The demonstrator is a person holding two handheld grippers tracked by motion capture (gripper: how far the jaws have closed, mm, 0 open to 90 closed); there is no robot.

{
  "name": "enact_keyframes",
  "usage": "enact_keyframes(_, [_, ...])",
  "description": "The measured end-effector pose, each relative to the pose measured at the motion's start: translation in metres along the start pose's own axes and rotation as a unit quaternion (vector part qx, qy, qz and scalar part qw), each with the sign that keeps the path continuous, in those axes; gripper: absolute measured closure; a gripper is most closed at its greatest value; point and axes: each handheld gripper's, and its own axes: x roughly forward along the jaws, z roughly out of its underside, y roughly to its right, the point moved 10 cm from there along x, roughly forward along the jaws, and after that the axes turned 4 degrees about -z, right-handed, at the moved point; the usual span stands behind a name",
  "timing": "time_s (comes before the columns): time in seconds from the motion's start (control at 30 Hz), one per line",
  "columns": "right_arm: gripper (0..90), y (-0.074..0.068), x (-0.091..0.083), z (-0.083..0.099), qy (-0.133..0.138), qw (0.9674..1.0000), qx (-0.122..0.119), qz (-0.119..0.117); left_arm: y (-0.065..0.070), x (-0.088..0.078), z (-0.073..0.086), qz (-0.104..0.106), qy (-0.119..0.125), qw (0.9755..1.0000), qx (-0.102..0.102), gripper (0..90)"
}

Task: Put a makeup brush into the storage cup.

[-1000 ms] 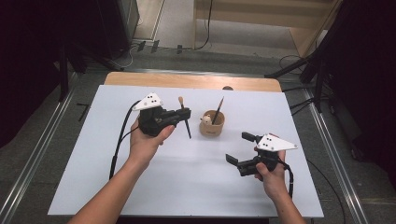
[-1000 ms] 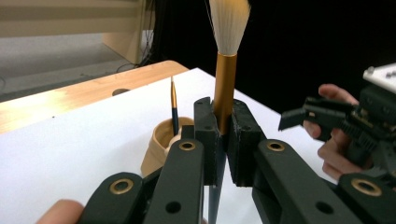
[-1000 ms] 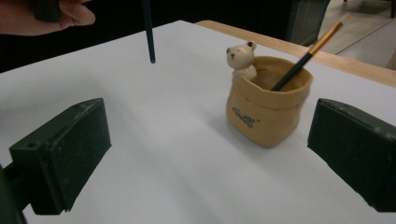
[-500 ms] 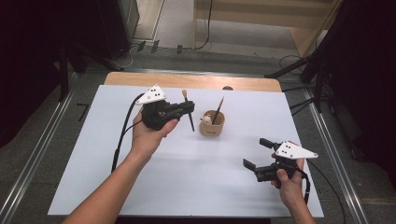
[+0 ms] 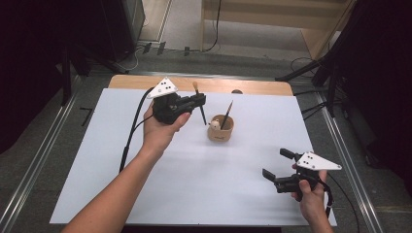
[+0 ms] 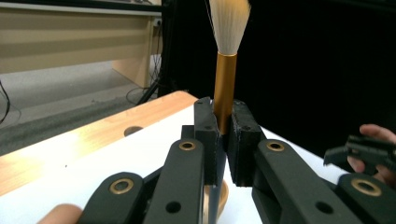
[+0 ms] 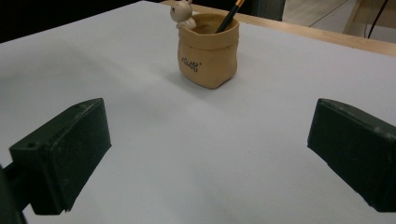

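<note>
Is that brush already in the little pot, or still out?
Out: left tongs grip the brush, beside the pot.

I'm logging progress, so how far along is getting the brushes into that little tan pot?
Done: one dark-handled brush already stands in the tan bag-shaped ceramic pot. In hand: the left gripper is shut on a gold-ferruled, white-bristled brush, held bristles up just left of the pot. Left: carrying it over the pot's mouth and letting go. The right gripper is open and holds nothing, near the table's front edge.
</note>
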Motion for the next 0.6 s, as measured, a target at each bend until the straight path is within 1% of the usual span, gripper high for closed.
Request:
enact_keyframes(0.07, [0.0, 0.001, -0.001, 0.002, 0.000, 1.0000, -0.001, -0.001, 0.000, 0.004, -0.003, -0.001, 0.007, 1.0000, -0.003, 85.5])
enact_keyframes(0.1, [0.0, 0.001, -0.002, 0.003, -0.001, 1.0000, 0.003, -0.001, 0.000, 0.007, -0.004, -0.001, 0.008, 1.0000, -0.003, 85.5])
enact_keyframes(0.23, [0.0, 0.002, -0.002, 0.005, -0.002, 1.0000, 0.002, -0.001, 0.001, 0.016, -0.006, -0.003, 0.013, 0.9999, 0.008, 85.5])
enact_keyframes(0.37, [0.0, 0.002, -0.002, 0.006, -0.003, 1.0000, 0.000, -0.001, 0.001, 0.027, -0.009, -0.009, 0.024, 0.9996, 0.008, 85.4])
enact_keyframes(0.43, [0.0, 0.002, -0.002, 0.005, -0.003, 1.0000, -0.001, 0.001, 0.001, 0.032, -0.008, -0.009, 0.027, 0.9996, 0.007, 85.4])
enact_keyframes(0.5, [0.0, 0.001, -0.003, 0.005, -0.002, 1.0000, -0.001, 0.000, 0.000, 0.038, -0.006, -0.011, 0.026, 0.9996, 0.011, 85.4])
enact_keyframes(0.6, [0.0, 0.002, -0.004, 0.003, 0.003, 1.0000, -0.001, 0.000, -0.001, 0.046, 0.000, -0.014, 0.019, 0.9996, 0.016, 85.4])
